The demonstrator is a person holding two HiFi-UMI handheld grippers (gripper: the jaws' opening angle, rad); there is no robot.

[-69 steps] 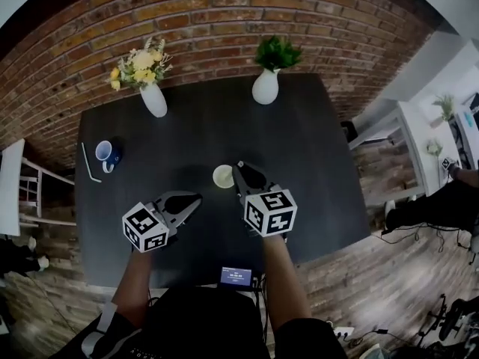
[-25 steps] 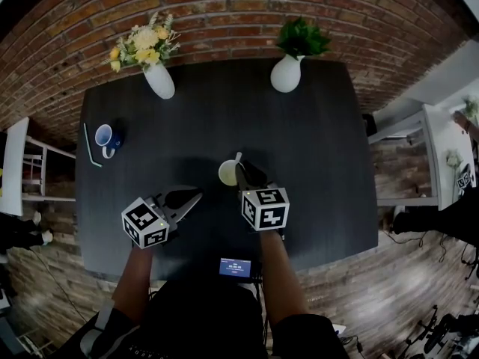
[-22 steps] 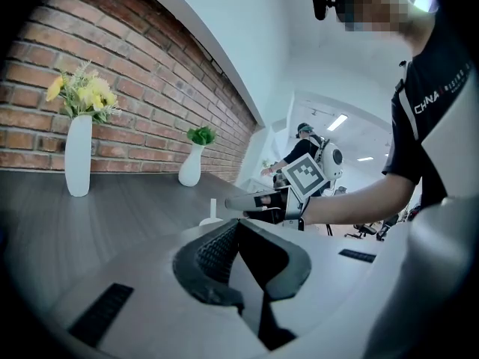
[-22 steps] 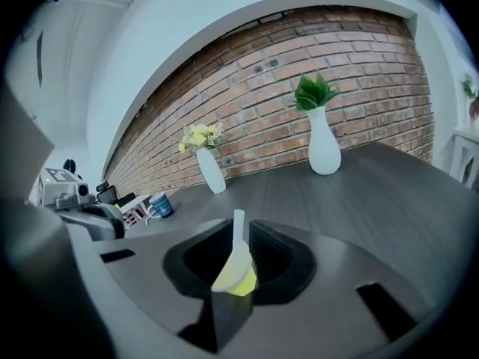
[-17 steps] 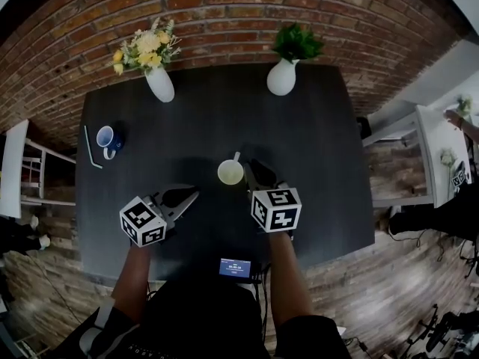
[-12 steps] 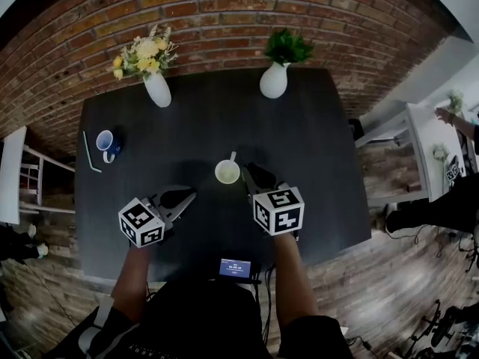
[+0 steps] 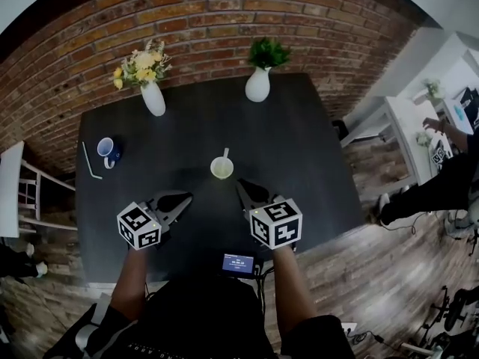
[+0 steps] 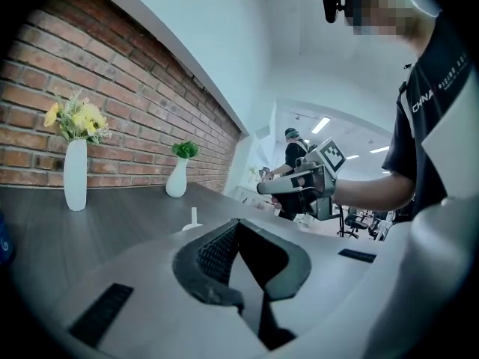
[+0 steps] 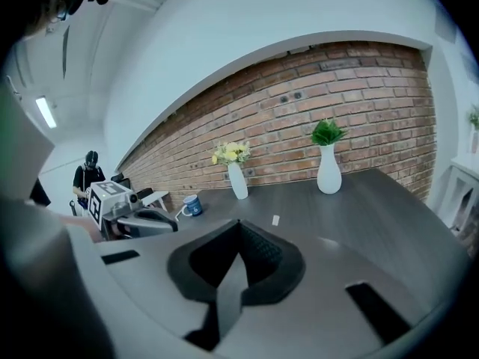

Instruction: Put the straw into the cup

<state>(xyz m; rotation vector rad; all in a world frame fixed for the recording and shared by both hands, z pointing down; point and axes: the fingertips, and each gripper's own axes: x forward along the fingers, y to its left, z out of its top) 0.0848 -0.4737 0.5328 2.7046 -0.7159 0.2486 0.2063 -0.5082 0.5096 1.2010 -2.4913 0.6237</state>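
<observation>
A pale cup [image 7: 221, 170] stands near the middle of the dark table [image 7: 299, 148], and a white straw [image 7: 225, 155] sticks up out of it. My right gripper [image 7: 241, 186] is shut and holds nothing; it hangs just short of the cup on the near right. My left gripper [image 7: 185, 197] is also shut and empty, off to the cup's near left. In the left gripper view only the straw's top [image 8: 193, 216] shows above my shut left gripper [image 8: 238, 223]. The right gripper view shows the straw's tip [image 9: 275, 220] beyond my shut right gripper [image 9: 239, 223].
A blue mug [image 7: 107, 152] and a second straw [image 7: 91, 162] lie at the table's left edge. A white vase of yellow flowers [image 7: 153, 98] and a white vase with a green plant [image 7: 257, 87] stand at the back by the brick wall. People are off to the right.
My right gripper, which was at the cup with the straw a second ago, has drawn back toward me. The straw stays standing in the cup. The left gripper has barely moved.
</observation>
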